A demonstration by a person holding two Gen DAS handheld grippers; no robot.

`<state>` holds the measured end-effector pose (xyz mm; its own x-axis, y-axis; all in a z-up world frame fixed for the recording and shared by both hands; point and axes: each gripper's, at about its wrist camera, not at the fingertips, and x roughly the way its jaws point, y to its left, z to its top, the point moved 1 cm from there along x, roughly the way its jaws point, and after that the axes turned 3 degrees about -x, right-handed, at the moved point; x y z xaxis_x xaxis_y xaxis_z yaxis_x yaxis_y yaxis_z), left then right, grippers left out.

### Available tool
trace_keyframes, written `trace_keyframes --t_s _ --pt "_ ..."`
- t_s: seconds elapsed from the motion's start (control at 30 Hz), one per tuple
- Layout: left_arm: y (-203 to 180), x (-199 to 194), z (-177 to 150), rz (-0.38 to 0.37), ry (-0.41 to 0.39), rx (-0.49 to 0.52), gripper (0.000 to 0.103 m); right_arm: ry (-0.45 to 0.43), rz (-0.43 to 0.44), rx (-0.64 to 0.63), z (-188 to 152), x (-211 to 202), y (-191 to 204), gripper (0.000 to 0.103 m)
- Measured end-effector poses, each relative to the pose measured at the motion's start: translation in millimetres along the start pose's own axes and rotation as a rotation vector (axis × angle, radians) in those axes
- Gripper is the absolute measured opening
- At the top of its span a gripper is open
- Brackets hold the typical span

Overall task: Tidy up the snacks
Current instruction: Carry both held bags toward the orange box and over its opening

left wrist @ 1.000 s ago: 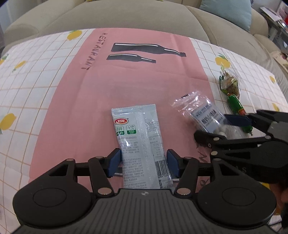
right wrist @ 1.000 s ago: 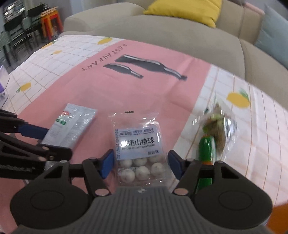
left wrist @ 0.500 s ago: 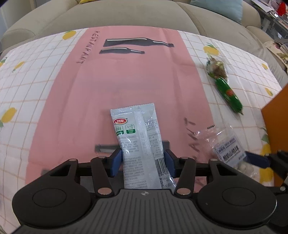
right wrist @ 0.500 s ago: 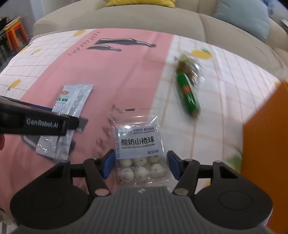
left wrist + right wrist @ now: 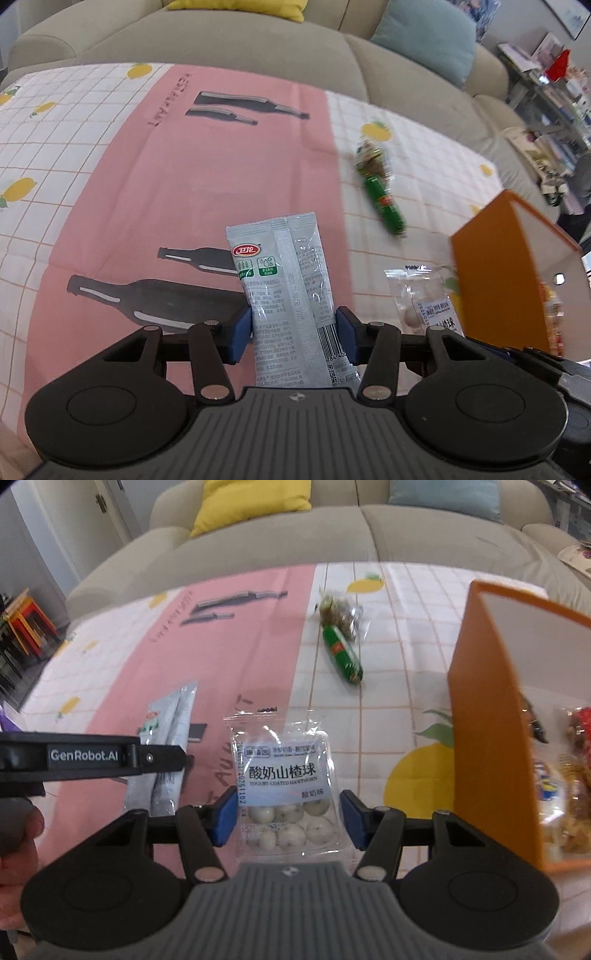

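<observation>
Snacks are the job, and two are already lifted off the tablecloth (image 5: 207, 158): the left tongs (image 5: 293, 334) are clenched on a grey sachet (image 5: 284, 280), and the right tongs (image 5: 288, 818) on a clear bag of white yogurt-coated balls (image 5: 286, 779). Each packet is pinched by its side edges near its lower end, so it stands forward out of the pads with the label in plain sight; the flat wrapping seems gripped that way to keep it from folding. The right jaws have just been closing a little on their bag. Both tongs tilt steeply downward over the cloth, side by side, the left one showing as a black bar just left of the right tongs, with part of a hand (image 5: 16, 834) behind it. An orange box (image 5: 484, 720) stands open just right of the right tongs, with other packets inside; it looks like the place both packets are bound for. A green sausage (image 5: 341, 653) and a small crinkly bag (image 5: 338, 613) lie ahead of the tongs, well apart from them, not yet collected.
</observation>
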<state>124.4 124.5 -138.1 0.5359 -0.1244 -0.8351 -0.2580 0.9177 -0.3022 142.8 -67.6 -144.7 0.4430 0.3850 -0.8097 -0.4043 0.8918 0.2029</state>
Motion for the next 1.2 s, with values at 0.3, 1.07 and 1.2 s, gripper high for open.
trace_keyframes --t_s 0.3,1.07,1.2 --pt "-47 -52 4 -0.127 -0.074 0.043 0.056 -0.135 0.031 0.029 6 -75 -13 0.057" --pt "-242 -15 16 -0.402 0.076 0.359 0.056 -0.133 -0.270 -0.035 32 -165 -162 0.057" --pt "-266 9 13 -0.388 0.117 0.423 0.055 -0.079 -0.298 -0.036 37 -150 -189 0.057"
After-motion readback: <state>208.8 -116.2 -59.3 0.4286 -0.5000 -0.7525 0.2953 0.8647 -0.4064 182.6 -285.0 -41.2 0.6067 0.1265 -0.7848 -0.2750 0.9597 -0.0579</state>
